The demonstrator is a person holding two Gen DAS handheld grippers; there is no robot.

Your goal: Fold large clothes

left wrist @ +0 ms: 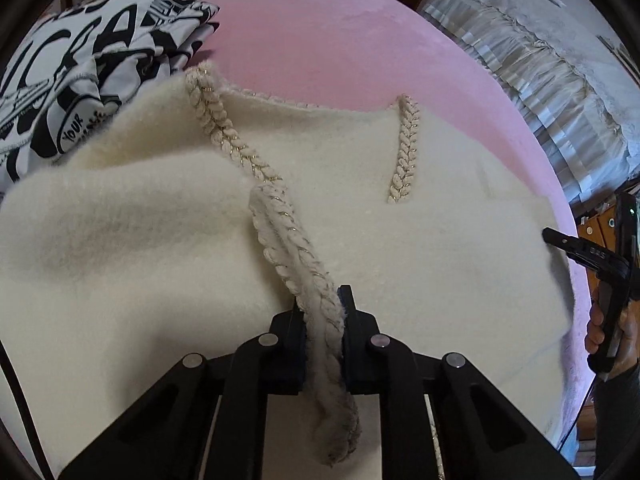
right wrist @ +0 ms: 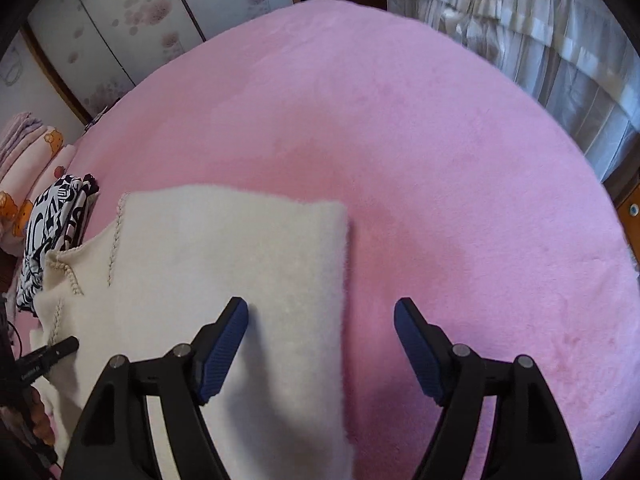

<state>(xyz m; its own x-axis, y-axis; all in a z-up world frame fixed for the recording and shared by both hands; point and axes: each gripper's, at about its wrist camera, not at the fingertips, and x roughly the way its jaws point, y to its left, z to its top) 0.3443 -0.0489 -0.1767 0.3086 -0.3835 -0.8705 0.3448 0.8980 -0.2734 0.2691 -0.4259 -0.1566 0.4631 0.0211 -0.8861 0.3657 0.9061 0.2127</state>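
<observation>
A fluffy cream knitted garment (left wrist: pixel 420 240) with braided gold-thread trim lies on a pink bed (left wrist: pixel 340 48). My left gripper (left wrist: pixel 322 300) is shut on a braided trimmed edge (left wrist: pixel 296 248) of the garment, lifting it off the rest. In the right wrist view the garment (right wrist: pixel 240 256) lies flat at lower left. My right gripper (right wrist: pixel 322 320) is open and empty just above the garment's right edge, one finger over the cloth, the other over the pink bed (right wrist: pixel 400 140). The right gripper (left wrist: pixel 576 252) also shows at the right edge of the left wrist view.
A folded black-and-white printed garment (left wrist: pixel 80 80) lies at the bed's left, beside the cream one; it also shows in the right wrist view (right wrist: pixel 52 224). Patterned bedding (right wrist: pixel 24 168) is stacked at far left. Pale curtains (right wrist: pixel 540 40) and sliding doors (right wrist: pixel 120 20) stand beyond the bed.
</observation>
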